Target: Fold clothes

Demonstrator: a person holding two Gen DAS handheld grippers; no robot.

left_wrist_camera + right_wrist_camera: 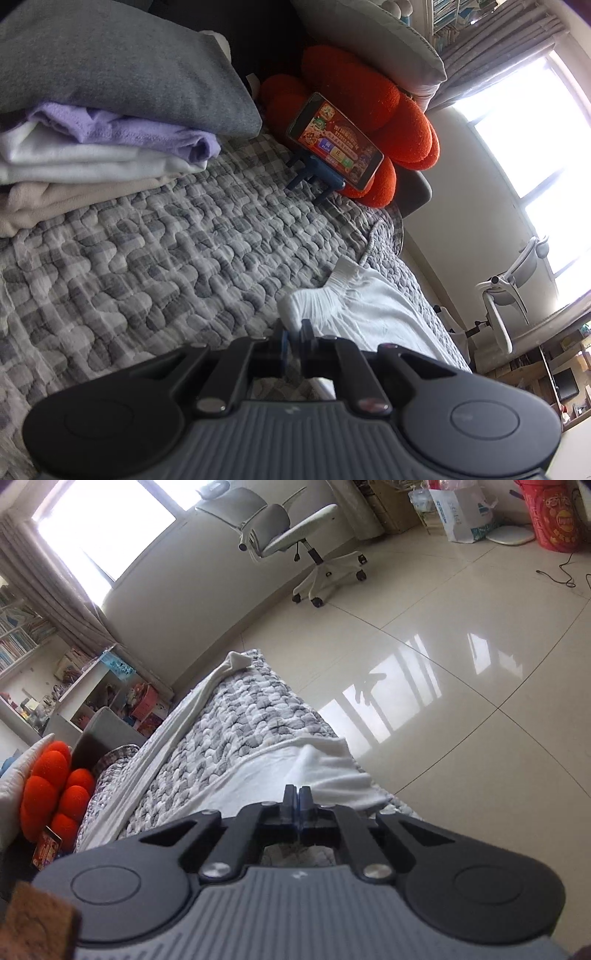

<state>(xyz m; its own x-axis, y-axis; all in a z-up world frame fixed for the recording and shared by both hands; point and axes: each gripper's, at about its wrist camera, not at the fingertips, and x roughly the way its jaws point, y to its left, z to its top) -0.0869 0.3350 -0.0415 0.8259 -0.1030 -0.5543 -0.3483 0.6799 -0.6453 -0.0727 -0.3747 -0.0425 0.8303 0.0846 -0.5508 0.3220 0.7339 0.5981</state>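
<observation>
A white garment [369, 306] with a gathered waistband lies at the right edge of the bed's grey checked quilt [166, 251]. My left gripper [295, 326] is shut on the waistband's near corner, and a little cloth shows between its blue pads. In the right wrist view the same white garment [325, 771] drapes over the bed corner above the floor. My right gripper [297, 790] is shut at its edge, with a ridge of cloth puckered up to the fingertips. A long white strip of fabric [177, 716] runs along the quilt [229, 731] toward the far corner.
A stack of folded clothes [92, 155], lilac on white on beige, sits at the back left under a grey pillow [110, 62]. A phone on a blue stand [334, 142] leans against an orange cushion [369, 92]. A white office chair [280, 539] stands on the tiled floor [443, 664].
</observation>
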